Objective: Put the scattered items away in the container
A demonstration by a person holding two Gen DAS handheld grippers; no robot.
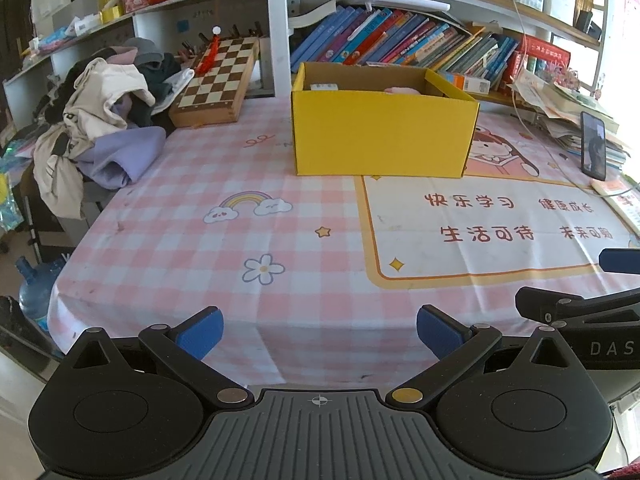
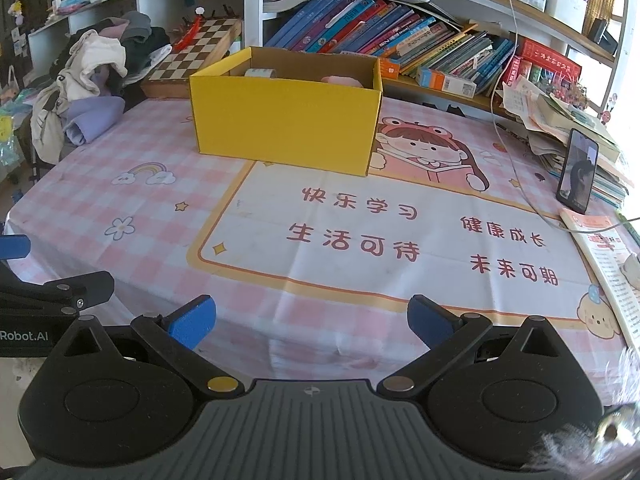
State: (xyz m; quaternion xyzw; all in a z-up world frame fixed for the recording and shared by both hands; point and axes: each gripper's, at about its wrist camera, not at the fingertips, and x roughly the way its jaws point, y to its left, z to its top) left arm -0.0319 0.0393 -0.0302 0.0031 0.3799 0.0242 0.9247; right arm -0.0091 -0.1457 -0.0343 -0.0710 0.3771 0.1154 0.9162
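A yellow cardboard box (image 1: 380, 132) (image 2: 284, 124) stands open-topped at the back of the table. Inside it a pink item (image 1: 402, 90) (image 2: 344, 80) and a pale small box (image 1: 324, 86) (image 2: 260, 73) just show over the rim. My left gripper (image 1: 319, 334) hovers open over the near table edge, with nothing between its blue pads. My right gripper (image 2: 311, 322) is also open and empty, beside the left one. Part of the right gripper (image 1: 580, 308) shows at the right of the left wrist view. The left gripper (image 2: 52, 292) shows at the left of the right wrist view.
A pink checked tablecloth (image 1: 200, 200) (image 2: 140, 240) covers the table. A heap of clothes (image 1: 104, 120) (image 2: 88, 92) and a chessboard (image 1: 216, 80) (image 2: 192, 56) lie back left. A propped phone (image 1: 593, 146) (image 2: 578, 170), stacked papers and a booklet (image 2: 608, 268) sit right. Bookshelves (image 1: 400, 40) rise behind.
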